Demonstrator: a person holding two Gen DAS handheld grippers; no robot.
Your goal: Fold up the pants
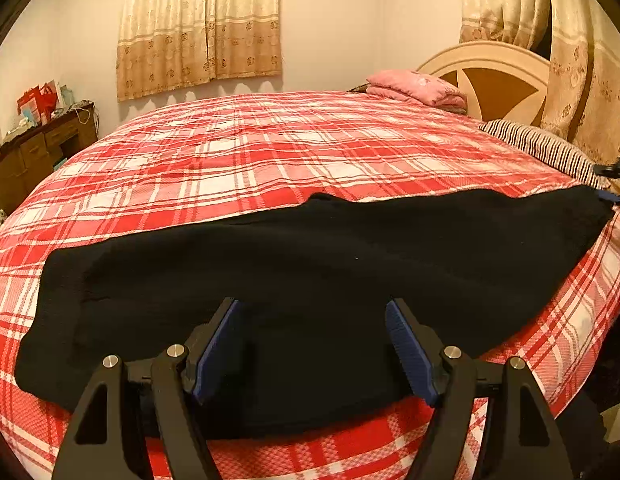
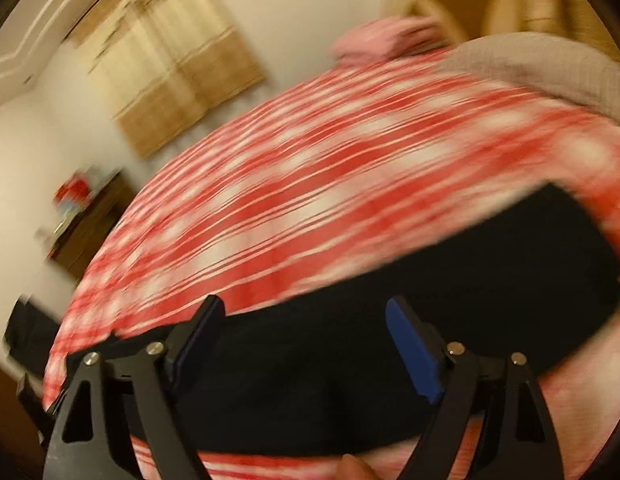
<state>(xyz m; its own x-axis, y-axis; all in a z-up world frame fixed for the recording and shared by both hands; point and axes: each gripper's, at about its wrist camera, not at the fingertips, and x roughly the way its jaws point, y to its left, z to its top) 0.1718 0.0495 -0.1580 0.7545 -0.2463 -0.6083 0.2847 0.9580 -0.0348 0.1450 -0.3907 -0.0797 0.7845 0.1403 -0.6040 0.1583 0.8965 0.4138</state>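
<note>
The black, thick-knit pants (image 1: 310, 264) are lying flat in a long band across the near side of the bed, on the red-and-white plaid bedspread (image 1: 250, 152), with one end reaching out toward the far right and the other spreading wide at the left. The left tool (image 1: 313, 354) is hovering just over the near edge of the dark cloth, its blue-padded fingers (image 1: 407, 354) standing apart with nothing clamped between them, only fabric lying underneath. The right tool (image 2: 306, 350) is likewise gaping, its pads spread over the same dark cloth, but its whole view is smeared with blur, so I cannot tell whether the tips are touching the fabric. A fingertip (image 2: 355, 468) is peeking in at the bottom edge there, cut off by the frame. At the far right rim of the left view a small dark and blue shape is sitting at the pants' end, too clipped to make out. Beyond, a folded pink quilt (image 1: 417, 88) is resting by the cream wooden headboard (image 1: 489, 76), a striped pillow (image 1: 545, 148) is showing partly, and a cluttered brown wooden desk (image 1: 34, 152) is standing by the wall.
</note>
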